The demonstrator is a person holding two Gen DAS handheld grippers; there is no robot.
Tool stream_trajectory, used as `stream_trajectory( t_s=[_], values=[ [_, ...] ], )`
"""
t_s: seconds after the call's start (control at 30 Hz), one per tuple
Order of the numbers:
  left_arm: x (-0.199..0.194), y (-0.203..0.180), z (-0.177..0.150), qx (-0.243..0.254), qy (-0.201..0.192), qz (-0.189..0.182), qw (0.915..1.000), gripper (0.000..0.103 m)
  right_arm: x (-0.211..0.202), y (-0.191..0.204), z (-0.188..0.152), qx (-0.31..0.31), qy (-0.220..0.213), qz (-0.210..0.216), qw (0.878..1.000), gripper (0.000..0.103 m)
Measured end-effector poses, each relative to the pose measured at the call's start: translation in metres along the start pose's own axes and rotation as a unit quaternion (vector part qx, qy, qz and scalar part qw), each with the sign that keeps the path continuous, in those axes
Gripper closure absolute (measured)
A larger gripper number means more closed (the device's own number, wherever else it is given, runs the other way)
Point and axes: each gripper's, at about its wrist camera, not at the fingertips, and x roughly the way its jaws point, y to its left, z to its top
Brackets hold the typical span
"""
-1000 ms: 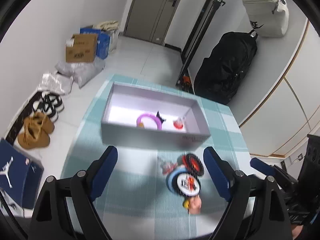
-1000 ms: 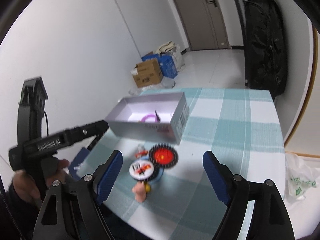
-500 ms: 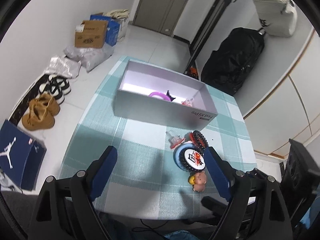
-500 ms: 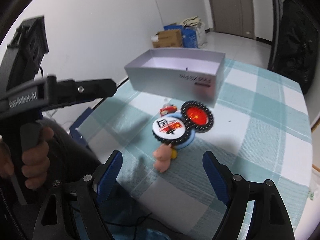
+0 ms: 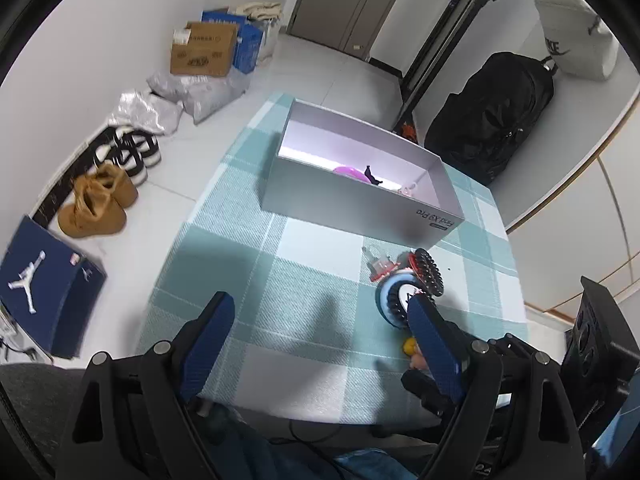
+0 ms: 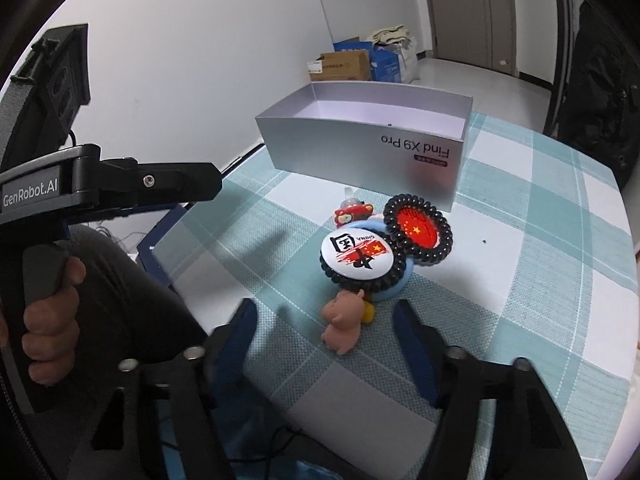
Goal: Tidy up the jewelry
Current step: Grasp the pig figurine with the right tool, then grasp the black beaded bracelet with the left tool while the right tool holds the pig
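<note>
A silver box stands on the checked tablecloth with a purple ring inside. In front of it lies a pile: a white badge in a black coil tie, a red badge in a coil tie, a red charm, a blue ring and a pink pig figure. My right gripper is open, low over the near table edge, with the pig between its fingers. My left gripper is open and empty, left of the pile.
The table's near edge is close under both grippers. On the floor to the left lie shoes, a blue shoebox, bags and cardboard boxes. A black backpack stands beyond the table.
Both grippers pulled back and down toward the near table edge. The right gripper dropped low toward the pile, so the pig now lies between its fingers. Both stayed open.
</note>
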Motion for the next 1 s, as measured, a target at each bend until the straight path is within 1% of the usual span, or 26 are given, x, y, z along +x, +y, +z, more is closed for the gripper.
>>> stream_trajectory(
  t_s=[0.03, 0.1, 0.13, 0.17, 0.2, 0.4, 0.5, 0.6, 0.73, 0.8, 0.87, 0.93, 1.0],
  values=[
    [-0.001, -0.002, 0.000, 0.007, -0.003, 0.000, 1.0000, 0.018, 0.001, -0.001, 0.000, 0.000, 0.003, 0.000, 1.000, 0.050],
    [-0.001, -0.003, 0.000, 0.016, -0.005, 0.001, 0.9999, 0.018, 0.004, -0.001, -0.001, -0.002, 0.010, -0.007, 1.000, 0.062],
    [0.000, -0.004, -0.001, 0.020, -0.003, 0.001, 0.9998, 0.018, 0.005, -0.001, -0.001, -0.004, 0.011, -0.010, 1.000, 0.066],
    [0.002, -0.005, -0.001, 0.022, 0.000, 0.000, 0.9998, 0.018, 0.007, -0.001, -0.001, -0.005, 0.014, -0.012, 1.000, 0.075],
    [0.004, -0.005, -0.001, 0.023, 0.004, -0.004, 0.9997, 0.018, 0.008, -0.001, -0.001, -0.005, 0.017, -0.012, 1.000, 0.079],
    [0.011, -0.010, 0.000, 0.029, 0.020, -0.032, 0.9989, 0.018, 0.002, -0.008, 0.000, 0.009, 0.015, -0.007, 1.000, 0.083],
    [0.014, -0.020, -0.002, 0.051, 0.022, -0.048, 0.9973, 0.018, -0.009, -0.016, 0.002, 0.024, 0.004, -0.003, 1.000, 0.083],
    [0.018, -0.031, -0.004, 0.072, 0.025, -0.049, 0.9959, 0.018, -0.017, -0.025, 0.002, 0.038, -0.002, -0.008, 0.999, 0.083],
    [0.023, -0.046, -0.004, 0.097, 0.027, -0.058, 0.9932, 0.018, -0.027, -0.038, 0.003, 0.065, -0.009, -0.012, 0.998, 0.083],
    [0.024, -0.052, -0.002, 0.113, 0.022, -0.052, 0.9919, 0.018, -0.033, -0.047, 0.004, 0.080, -0.018, -0.018, 0.996, 0.083],
    [0.025, -0.061, -0.001, 0.140, 0.010, -0.031, 0.9897, 0.018, -0.039, -0.058, 0.004, 0.103, -0.029, -0.021, 0.994, 0.083],
    [0.025, -0.071, -0.001, 0.175, -0.006, -0.003, 0.9846, 0.018, -0.041, -0.068, 0.003, 0.124, -0.033, -0.020, 0.992, 0.083],
    [0.029, -0.082, -0.001, 0.207, -0.010, 0.011, 0.9782, 0.018, -0.040, -0.079, 0.003, 0.144, -0.032, -0.026, 0.989, 0.083]
  ],
)
